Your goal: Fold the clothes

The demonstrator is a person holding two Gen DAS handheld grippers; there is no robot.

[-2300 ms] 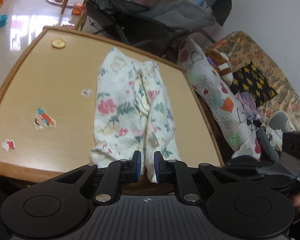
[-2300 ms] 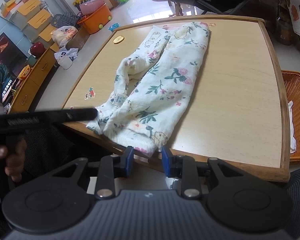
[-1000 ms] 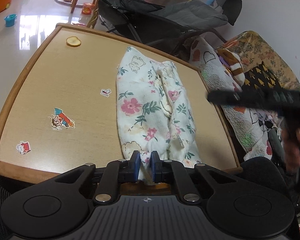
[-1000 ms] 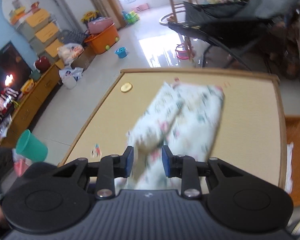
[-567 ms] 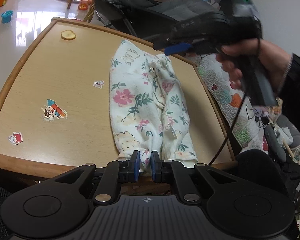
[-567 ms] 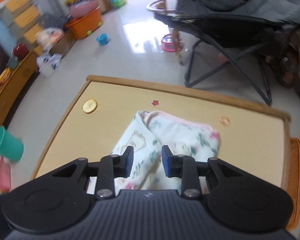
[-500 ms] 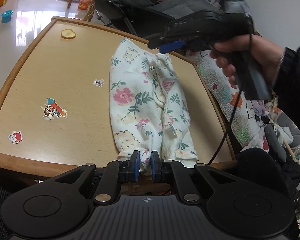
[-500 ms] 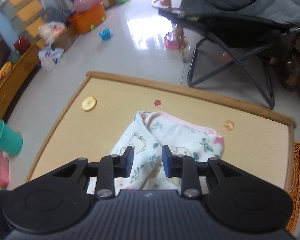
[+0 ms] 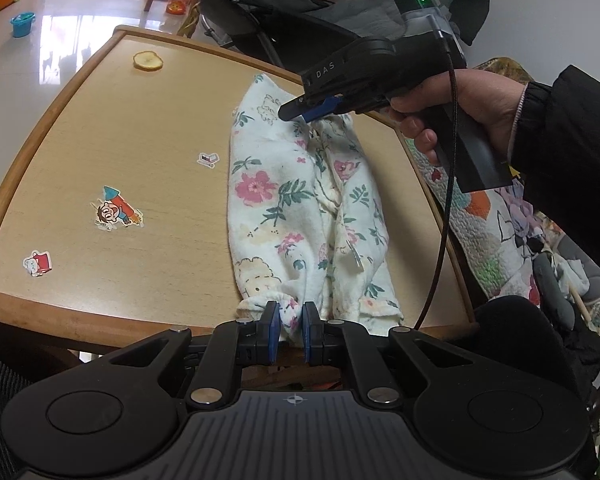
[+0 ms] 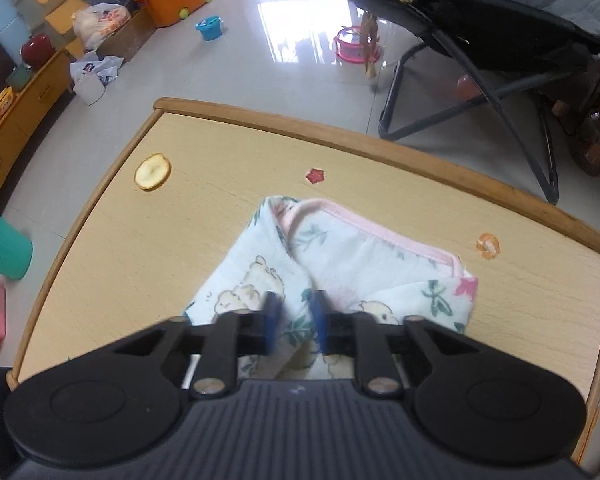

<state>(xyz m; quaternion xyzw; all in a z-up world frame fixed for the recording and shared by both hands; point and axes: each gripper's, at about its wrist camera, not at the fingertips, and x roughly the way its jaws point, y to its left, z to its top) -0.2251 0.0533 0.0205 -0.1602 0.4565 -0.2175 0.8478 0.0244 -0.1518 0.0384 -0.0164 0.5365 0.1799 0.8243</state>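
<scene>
The floral trousers (image 9: pixel 304 200) lie lengthwise on the wooden table (image 9: pixel 112 128), folded leg over leg, with the cuffs at the near edge and the pink-trimmed waistband (image 10: pixel 364 228) at the far end. The left gripper (image 9: pixel 287 330) is nearly closed, its blue pads pinching a cuff at the table's near edge, likely to anchor that end while the other is handled. The right gripper (image 10: pixel 294 322), gripped by a hand (image 9: pixel 456 112) in a dark sleeve, points steeply down over the waist end; its jaws have just been closing, and fabric sits between them in a raised pleat, though motion blur in the right wrist view makes the firmness of that grip uncertain. Holding both ends suits bringing waist to cuffs for a half fold. The only legible writing is "DAS" on the right gripper's housing; the table's cartoon stickers (image 9: pixel 116 212) show no readable text.
</scene>
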